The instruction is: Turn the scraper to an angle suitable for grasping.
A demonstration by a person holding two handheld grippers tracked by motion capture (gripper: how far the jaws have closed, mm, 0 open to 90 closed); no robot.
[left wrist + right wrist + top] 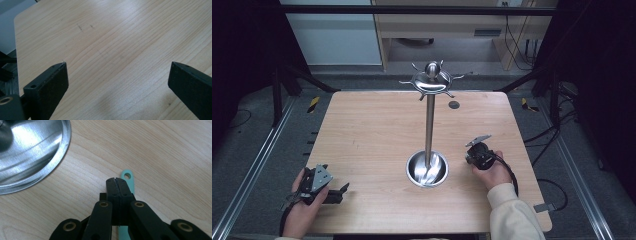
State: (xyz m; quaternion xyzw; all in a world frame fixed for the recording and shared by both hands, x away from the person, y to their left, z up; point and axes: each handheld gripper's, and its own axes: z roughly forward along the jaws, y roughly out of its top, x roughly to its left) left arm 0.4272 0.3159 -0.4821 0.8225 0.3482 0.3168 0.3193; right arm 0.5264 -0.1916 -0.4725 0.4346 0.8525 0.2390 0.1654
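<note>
Layout relative to the stand (430, 125): its base dish (427, 169) rests on the surface (372, 135), slightly toward the near edge from the centre, with the pole rising upright to a hooked top (432, 79). The right gripper (480, 155) sits just right of the base; beneath its jaws a flat handled utensil (128, 181) lies on the surface. The left gripper (319, 186) sits well left of the base, at the near-left corner. A small round disc (454, 104) lies behind the stand, near the far edge.

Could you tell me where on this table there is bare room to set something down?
The table is bare left of the metal stand up to the far edge, and along the far right beyond the right gripper. It is tighter between the stand's dish and that gripper, where a green strip lies, and near the left gripper.
</note>
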